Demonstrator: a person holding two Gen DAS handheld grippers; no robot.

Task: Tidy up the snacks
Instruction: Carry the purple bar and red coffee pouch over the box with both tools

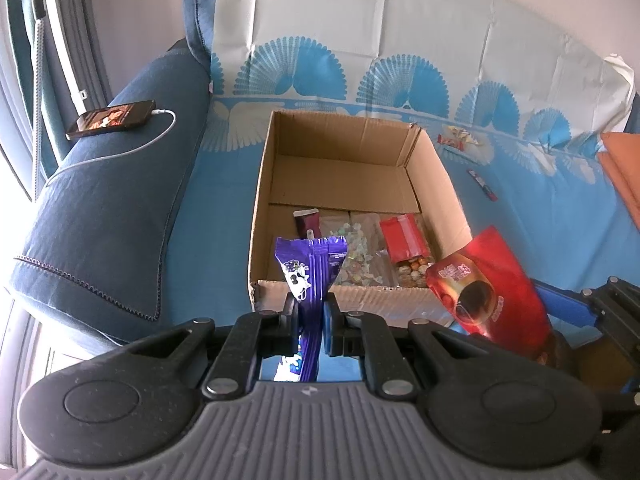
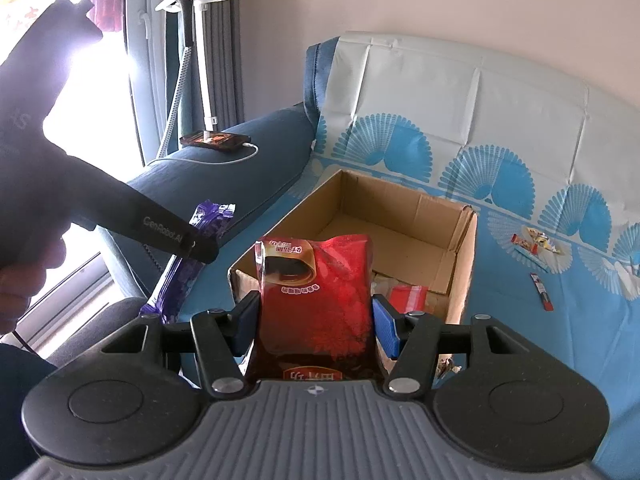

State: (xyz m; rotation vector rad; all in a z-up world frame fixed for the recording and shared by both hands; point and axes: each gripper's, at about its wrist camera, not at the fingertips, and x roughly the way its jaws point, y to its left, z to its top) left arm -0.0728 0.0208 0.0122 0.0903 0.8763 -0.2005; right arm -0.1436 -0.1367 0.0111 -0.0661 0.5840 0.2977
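My left gripper (image 1: 311, 314) is shut on a purple snack packet (image 1: 310, 268) and holds it upright just before the near wall of an open cardboard box (image 1: 352, 152). My right gripper (image 2: 316, 320) is shut on a red snack bag (image 2: 316, 296), held in front of the same box (image 2: 400, 216). The red bag also shows at the right in the left wrist view (image 1: 486, 280). The purple packet shows at the left in the right wrist view (image 2: 188, 256). In the box lie a clear candy bag (image 1: 360, 256), a red-topped bag (image 1: 404, 240) and a dark red packet (image 1: 307, 222).
The box stands on a sofa under a blue fan-print cover (image 1: 224, 184). Loose small snacks lie on the cover to the right (image 1: 460, 138), with a thin stick (image 1: 482, 184). A phone on a charging cable (image 1: 110, 118) rests on the dark blue armrest. An orange cloth (image 1: 620, 168) lies far right.
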